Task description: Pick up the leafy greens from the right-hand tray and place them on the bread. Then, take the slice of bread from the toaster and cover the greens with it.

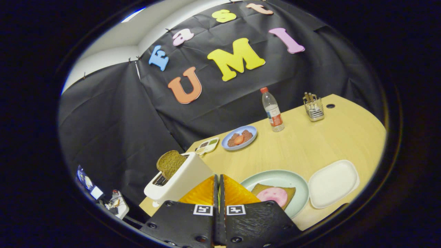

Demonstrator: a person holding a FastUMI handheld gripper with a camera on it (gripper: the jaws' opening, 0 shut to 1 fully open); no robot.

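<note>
A white toaster (181, 181) is showing a brown, speckled bread slice (170, 163). The pale green plate (293, 179) is carrying tan bread (289, 193) under a pink round slice (273, 195). The tray (332, 183) beside it is looking plain white. A blue plate (249, 132) is holding brown pieces around an orange one. The counter (310, 144) is showing light wood grain. The clear bottle (272, 110) is wearing a red cap.

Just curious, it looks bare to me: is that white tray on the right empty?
Empty. The white tray, beside the green plate, shows bare surface with no greens. The gripper fingers are closed together.
</note>
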